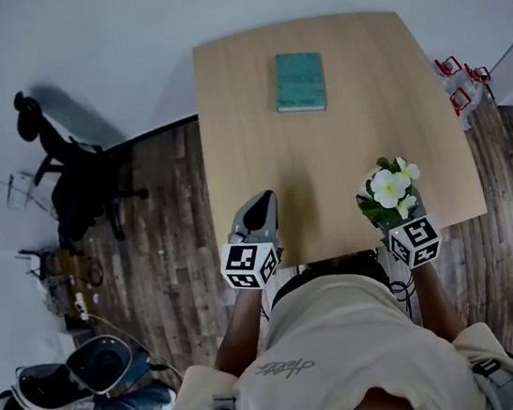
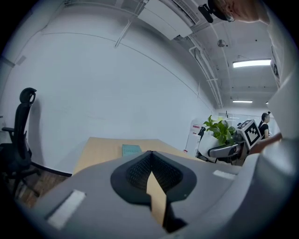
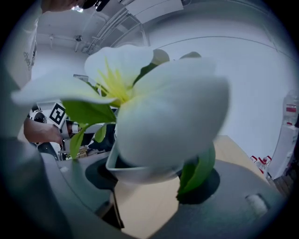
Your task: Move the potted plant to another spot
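– Potted plant (image 1: 389, 192): where is it?
– Clamped between the right gripper's (image 1: 389, 217) jaws, at the table's (image 1: 326, 161) near right corner. The left gripper (image 1: 259, 210) is closed on nothing.
– Next?
– Probably choosing a bare spot away from the book (image 1: 300, 80), then lowering the pot upright.

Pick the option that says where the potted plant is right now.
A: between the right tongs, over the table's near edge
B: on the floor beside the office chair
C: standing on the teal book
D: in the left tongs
A: in the right gripper view the potted plant sits with its white pot between the right tongs, and the head view places it over the near edge of the table, well away from the teal book.
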Demonstrator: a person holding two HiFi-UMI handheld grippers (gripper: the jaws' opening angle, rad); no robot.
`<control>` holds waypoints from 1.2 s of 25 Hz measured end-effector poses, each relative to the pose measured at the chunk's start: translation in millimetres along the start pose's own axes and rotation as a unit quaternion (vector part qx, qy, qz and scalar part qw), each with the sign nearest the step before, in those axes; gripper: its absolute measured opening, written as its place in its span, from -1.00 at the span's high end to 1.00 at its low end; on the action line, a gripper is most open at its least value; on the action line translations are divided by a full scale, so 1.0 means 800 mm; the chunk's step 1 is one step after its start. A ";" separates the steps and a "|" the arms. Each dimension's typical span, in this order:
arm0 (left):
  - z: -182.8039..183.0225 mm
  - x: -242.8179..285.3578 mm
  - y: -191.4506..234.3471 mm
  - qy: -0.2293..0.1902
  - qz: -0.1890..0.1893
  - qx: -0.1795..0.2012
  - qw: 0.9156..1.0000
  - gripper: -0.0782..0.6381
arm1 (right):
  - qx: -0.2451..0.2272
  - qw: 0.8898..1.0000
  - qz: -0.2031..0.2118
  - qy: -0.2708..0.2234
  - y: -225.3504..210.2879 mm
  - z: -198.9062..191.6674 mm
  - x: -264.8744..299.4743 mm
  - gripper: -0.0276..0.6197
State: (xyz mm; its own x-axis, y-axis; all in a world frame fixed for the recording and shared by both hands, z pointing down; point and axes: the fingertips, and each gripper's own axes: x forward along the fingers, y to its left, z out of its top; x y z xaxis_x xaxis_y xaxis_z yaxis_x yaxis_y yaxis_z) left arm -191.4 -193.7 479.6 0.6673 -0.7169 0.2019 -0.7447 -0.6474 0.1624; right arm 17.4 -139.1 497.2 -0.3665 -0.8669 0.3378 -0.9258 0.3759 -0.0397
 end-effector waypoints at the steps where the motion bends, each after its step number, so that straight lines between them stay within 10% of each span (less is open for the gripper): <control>1: -0.002 -0.002 0.006 0.003 -0.002 0.002 1.000 0.73 | 0.003 1.000 -0.004 -0.001 0.006 0.002 0.001 -0.16; 30: 0.015 0.026 0.028 0.043 0.079 -0.027 0.996 0.73 | -0.039 0.995 0.087 0.017 -0.006 -0.021 0.082 -0.16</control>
State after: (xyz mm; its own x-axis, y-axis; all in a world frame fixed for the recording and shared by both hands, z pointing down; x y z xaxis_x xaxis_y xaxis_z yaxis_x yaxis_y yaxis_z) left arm -194.4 -226.2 475.7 0.5394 -0.7828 0.3101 -0.8417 -0.5111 0.1740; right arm -0.7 -192.4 535.0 -0.5166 -0.7747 0.3646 -0.8378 0.5452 -0.0288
